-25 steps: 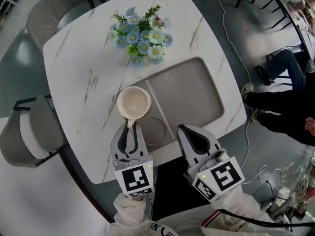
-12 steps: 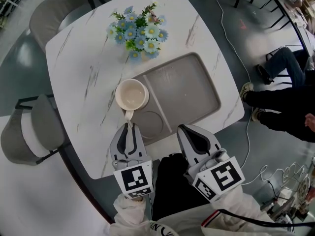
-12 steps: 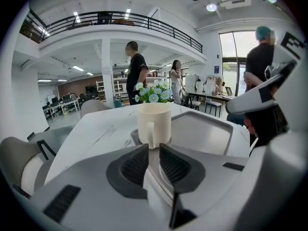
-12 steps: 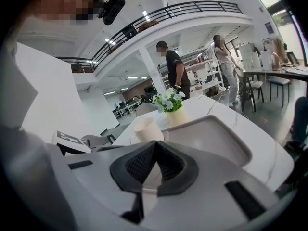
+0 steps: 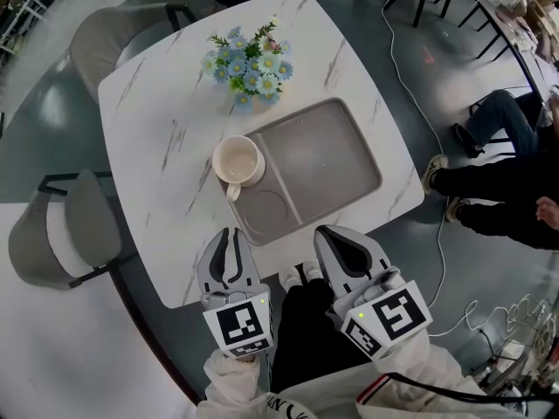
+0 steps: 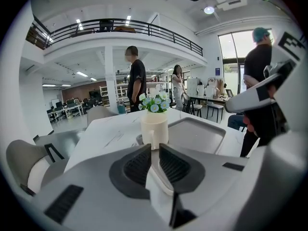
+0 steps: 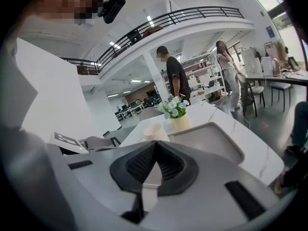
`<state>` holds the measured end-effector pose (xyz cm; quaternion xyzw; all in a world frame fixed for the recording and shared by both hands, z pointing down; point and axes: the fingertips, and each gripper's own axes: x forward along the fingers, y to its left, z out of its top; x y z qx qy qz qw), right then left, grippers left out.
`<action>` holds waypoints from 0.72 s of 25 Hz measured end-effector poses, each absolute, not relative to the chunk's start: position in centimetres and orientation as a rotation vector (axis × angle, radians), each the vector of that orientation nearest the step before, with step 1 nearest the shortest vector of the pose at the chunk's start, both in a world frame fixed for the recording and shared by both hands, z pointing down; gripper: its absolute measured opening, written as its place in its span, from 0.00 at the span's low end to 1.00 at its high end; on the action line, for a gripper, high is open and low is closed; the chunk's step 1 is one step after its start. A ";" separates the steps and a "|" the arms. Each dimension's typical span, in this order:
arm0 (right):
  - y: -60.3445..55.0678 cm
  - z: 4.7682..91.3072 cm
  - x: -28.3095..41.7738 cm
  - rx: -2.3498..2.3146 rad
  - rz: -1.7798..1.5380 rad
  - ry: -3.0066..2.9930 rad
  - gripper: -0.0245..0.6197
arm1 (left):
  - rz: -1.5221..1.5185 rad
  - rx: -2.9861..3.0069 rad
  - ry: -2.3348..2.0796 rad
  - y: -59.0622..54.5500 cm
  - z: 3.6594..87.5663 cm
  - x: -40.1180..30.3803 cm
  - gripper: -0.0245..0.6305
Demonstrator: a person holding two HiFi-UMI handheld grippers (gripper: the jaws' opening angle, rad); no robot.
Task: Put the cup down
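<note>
In the head view the cup (image 5: pixel 238 161) stood upright at mid-frame, against the left rim of the tray (image 5: pixel 341 160) on the bench (image 5: pixel 166 147), its handle toward us. A second before, the left gripper (image 5: pixel 231 244) had been at that handle; now it hung lower in the frame, well apart. We judged the cup set down. In the left gripper view its jaws were slightly parted, released, the cup beyond them. In the right gripper view the right gripper (image 7: pixel 155 148) was clenched on nothing.
</note>
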<state>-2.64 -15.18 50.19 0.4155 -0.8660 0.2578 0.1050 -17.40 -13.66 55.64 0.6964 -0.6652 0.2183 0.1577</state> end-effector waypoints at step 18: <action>-13.1 43.7 -3.8 1.220 0.662 -2.622 0.05 | 0.554 1.966 -1.942 -9.8 49.6 -18.6 0.06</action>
